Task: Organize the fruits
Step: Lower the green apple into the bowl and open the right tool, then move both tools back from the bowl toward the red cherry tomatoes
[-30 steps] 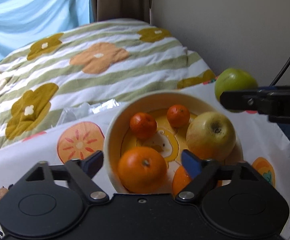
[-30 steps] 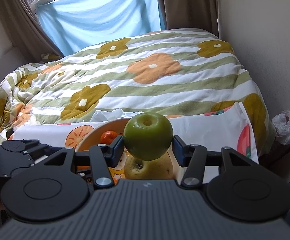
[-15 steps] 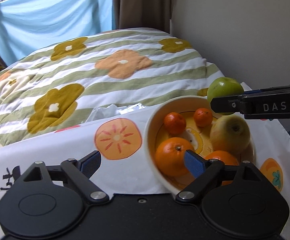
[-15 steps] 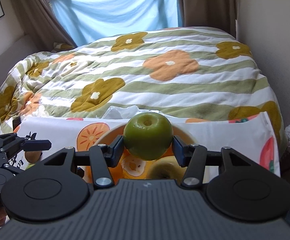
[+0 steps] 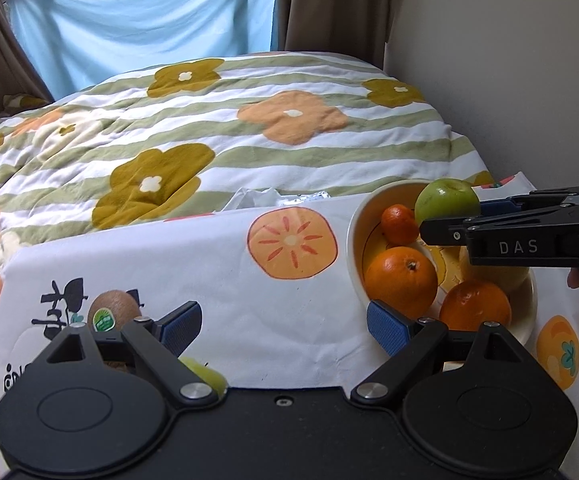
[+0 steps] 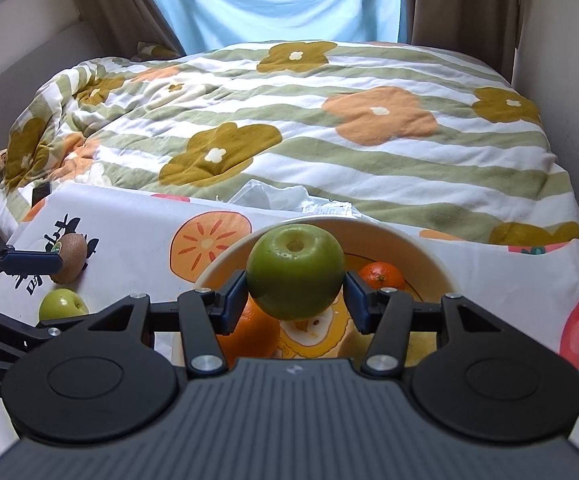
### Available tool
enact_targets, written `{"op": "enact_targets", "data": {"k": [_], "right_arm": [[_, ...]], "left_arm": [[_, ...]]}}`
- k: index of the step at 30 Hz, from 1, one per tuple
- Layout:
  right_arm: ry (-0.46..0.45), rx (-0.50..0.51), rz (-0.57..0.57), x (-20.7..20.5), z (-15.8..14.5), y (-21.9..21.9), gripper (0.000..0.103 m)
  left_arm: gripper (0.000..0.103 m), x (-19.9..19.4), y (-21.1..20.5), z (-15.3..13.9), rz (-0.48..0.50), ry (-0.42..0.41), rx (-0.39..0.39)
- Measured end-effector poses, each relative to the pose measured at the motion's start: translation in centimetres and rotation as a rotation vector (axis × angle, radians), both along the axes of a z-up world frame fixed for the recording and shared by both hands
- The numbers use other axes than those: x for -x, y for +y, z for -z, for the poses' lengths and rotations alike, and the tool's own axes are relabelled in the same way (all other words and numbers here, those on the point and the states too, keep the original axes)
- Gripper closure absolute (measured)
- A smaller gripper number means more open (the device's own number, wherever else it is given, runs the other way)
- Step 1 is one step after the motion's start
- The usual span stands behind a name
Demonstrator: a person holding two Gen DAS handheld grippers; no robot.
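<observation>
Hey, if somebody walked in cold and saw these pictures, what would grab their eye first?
Most striking is the green apple clamped in the right gripper, held above the cream bowl of oranges. Behind lies the flowered striped quilt. Left of the bowl, a kiwi and a smaller green apple sit on the fruit-print cloth.

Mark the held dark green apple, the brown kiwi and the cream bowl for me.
Dark green apple (image 6: 295,272): right wrist view, front skin.
Brown fuzzy kiwi (image 5: 114,307): left wrist view, upper side.
Cream round bowl (image 6: 417,245): right wrist view, far rim.

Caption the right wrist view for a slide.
Right claw holds a green apple over the fruit bowl; a kiwi waits on the cloth.
</observation>
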State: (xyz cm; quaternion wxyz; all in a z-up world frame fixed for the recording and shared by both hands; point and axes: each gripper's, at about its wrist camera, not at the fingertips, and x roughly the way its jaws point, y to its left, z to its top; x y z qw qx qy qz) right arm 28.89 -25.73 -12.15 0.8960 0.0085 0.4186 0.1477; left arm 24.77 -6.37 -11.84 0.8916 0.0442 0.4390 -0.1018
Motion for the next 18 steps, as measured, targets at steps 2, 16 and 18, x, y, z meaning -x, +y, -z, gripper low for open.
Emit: {"op": "enact_targets", "data": {"k": [2,16,18], "right_arm": [[-0.008,0.014,0.0,0.2,0.1,0.1,0.035],[-0.089,0.017,0.018,2.1,-1.3,-0.7,0.0],[-0.098,0.018,0.02,2.6,-1.8,-0.9,0.0]], "left_arm": [[0.011,0.2,0.1,0.1,-0.008,0.0,-0.001],[0.011,2.7,0.0,-0.6,-0.05,-0.021,-0.008],[0.011,3.2,-0.1,-1.0,-0.056,-0.032,-0.009]]}}
